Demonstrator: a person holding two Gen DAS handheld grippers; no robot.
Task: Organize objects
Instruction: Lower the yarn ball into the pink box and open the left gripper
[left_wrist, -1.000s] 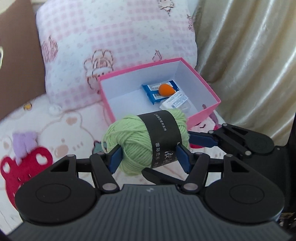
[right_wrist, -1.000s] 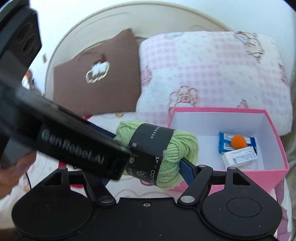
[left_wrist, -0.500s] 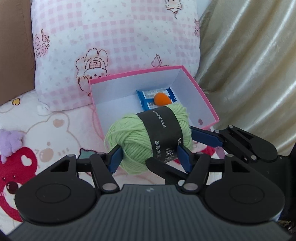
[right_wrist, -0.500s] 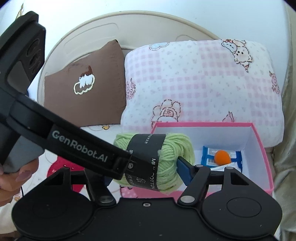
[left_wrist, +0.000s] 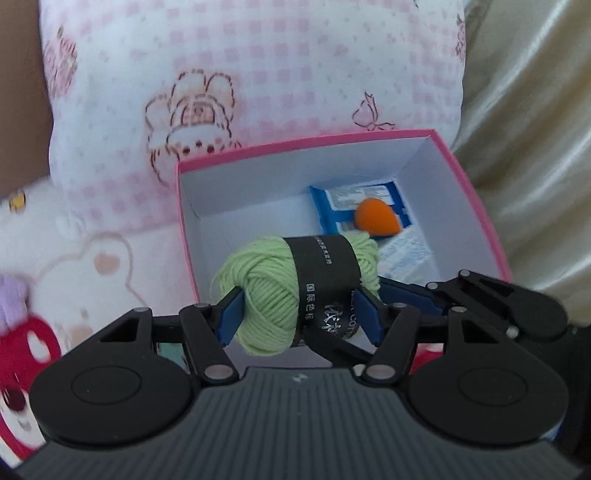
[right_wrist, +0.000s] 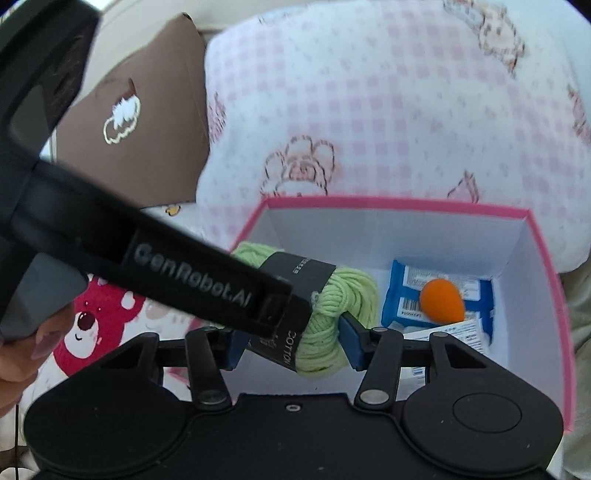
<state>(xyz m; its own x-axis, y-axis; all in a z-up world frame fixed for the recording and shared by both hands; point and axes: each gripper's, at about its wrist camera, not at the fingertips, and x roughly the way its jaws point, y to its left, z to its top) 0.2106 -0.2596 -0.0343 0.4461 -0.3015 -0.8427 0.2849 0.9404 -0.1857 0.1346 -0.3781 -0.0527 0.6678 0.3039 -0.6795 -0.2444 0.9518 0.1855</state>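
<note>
Carrying a ball of pale green cotton yarn with a black paper band (left_wrist: 295, 291) over the near edge of the pink-rimmed white cardboard box (left_wrist: 469, 177), I have both tools on it at once. My left gripper (left_wrist: 299, 314) is about half open, its blue pads pressed into the yarn on either side. My right gripper (right_wrist: 291, 341) has just been closing, and in its own view its blue pads now squeeze the same skein from the other end.

The box sits on the cartoon-print bedsheet (left_wrist: 96, 258), against the pink checked pillow (left_wrist: 258, 74) at twelve o'clock. Inside, at about two o'clock from the yarn, an orange teardrop sponge (left_wrist: 375, 218) lies on a blue and white packet (left_wrist: 340, 195). The left half of the box floor is bare.

I judge this the placing step. The next move calls for lowering the yarn onto that bare floor, then opening both sets of jaws and lifting clear of the walls.
</note>
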